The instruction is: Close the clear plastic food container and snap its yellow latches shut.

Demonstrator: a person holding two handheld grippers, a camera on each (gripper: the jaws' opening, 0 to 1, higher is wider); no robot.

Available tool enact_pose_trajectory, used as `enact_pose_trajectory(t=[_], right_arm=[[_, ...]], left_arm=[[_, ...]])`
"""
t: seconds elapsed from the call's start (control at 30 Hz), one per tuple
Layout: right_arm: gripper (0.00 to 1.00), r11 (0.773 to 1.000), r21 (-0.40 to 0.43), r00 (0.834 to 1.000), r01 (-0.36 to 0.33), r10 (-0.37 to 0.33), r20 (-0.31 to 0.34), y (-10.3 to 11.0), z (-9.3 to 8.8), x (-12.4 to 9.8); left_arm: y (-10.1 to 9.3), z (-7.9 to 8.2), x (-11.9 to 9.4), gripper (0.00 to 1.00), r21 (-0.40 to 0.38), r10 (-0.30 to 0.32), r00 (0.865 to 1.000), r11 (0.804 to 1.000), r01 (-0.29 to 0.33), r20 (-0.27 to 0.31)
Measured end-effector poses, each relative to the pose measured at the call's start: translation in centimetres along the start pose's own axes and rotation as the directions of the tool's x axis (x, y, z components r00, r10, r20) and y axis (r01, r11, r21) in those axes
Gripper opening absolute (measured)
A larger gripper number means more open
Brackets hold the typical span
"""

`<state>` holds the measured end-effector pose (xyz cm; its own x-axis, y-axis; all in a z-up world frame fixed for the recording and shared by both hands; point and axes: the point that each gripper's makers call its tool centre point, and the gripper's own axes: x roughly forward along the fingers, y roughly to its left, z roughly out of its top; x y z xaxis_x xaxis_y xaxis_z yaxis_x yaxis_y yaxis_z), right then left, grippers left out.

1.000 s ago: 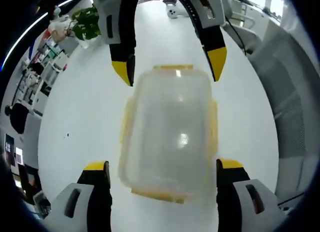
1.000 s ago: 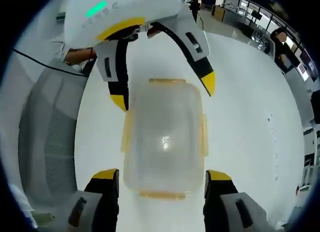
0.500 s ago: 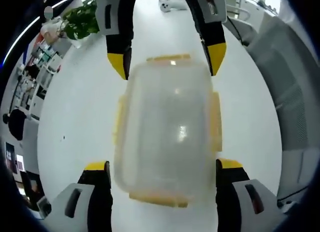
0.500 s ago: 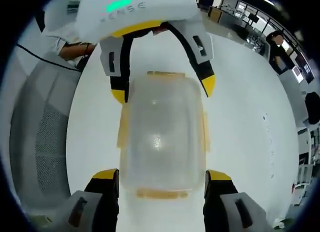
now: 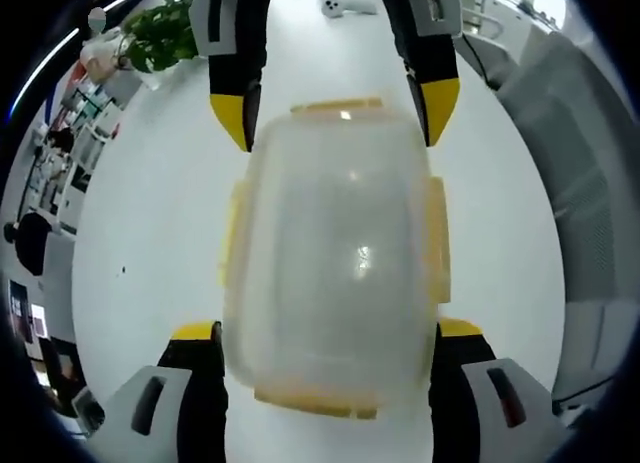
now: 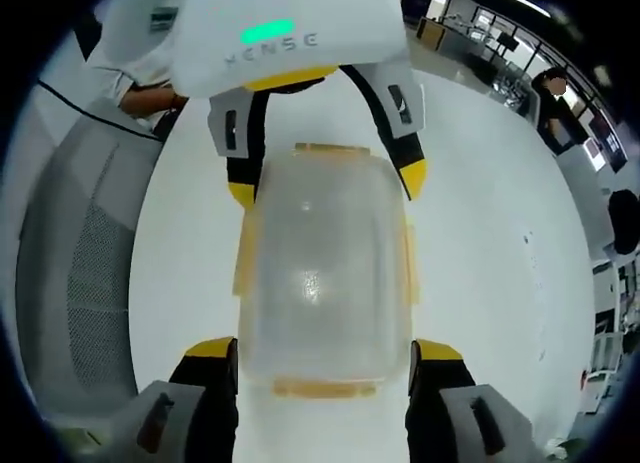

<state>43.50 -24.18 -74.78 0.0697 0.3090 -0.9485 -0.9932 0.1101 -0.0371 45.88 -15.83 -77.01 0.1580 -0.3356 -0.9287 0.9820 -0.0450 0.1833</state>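
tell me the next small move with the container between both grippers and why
Probably ease both grippers down so their jaws straddle the two ends of the clear container. The left gripper and right gripper face each other with open jaws at opposite ends, and the yellow latches look flared outward, apparently not yet snapped.

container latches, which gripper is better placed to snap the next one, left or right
Neither clearly; slight lean to the right. Both grippers straddle opposite ends of the clear container, jaws open. In the right gripper view the near end latch sits centred between the right gripper's jaws; the left gripper's looks more off-centre.
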Motion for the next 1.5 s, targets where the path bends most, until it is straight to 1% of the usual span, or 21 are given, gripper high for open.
enact_pose_trajectory(t=[0.13, 0.3, 0.33, 0.47, 0.67, 0.87, 1.5], right_arm=[[0.67, 1.000, -0.020, 1.000, -0.005, 0.005, 0.003, 0.2, 0.4, 0.1], [0.66, 0.999, -0.050, 1.000, -0.007, 0.007, 0.010, 0.3, 1.2, 0.3], [0.66, 0.998, -0.055, 1.000, -0.005, 0.006, 0.012, 0.2, 1.4, 0.3], [0.66, 0.998, -0.063, 1.000, -0.014, 0.015, 0.017, 0.4, 2.2, 0.5], [0.66, 0.997, -0.077, 1.000, -0.021, 0.022, 0.018, 0.1, 3.1, 0.9], [0.66, 0.996, -0.086, 1.000, -0.026, 0.027, 0.015, -0.5, 3.6, 1.0], [0.66, 0.995, -0.098, 0.999, -0.035, 0.035, 0.000, -2.5, 4.2, 1.3]], left_arm=[[-0.3, -0.5, -0.2, 0.82, -0.022, 0.007, 1.000, 1.000, -0.007, -0.004], [-0.6, -1.2, -0.6, 0.82, -0.051, 0.013, 1.000, 0.999, -0.013, 0.010], [-0.7, -1.6, -0.8, 0.82, -0.066, 0.017, 1.000, 0.998, -0.016, 0.010], [-0.9, -2.3, -1.1, 0.82, -0.075, 0.019, 1.000, 0.997, -0.018, 0.011], [-0.6, -3.2, -1.3, 0.82, -0.088, 0.021, 1.000, 0.996, -0.021, 0.004], [-0.2, -3.7, -1.4, 0.82, -0.095, 0.018, 1.000, 0.995, -0.017, 0.006], [1.8, -4.3, -1.2, 0.82, -0.106, 0.012, 1.000, 0.994, -0.011, 0.009]])
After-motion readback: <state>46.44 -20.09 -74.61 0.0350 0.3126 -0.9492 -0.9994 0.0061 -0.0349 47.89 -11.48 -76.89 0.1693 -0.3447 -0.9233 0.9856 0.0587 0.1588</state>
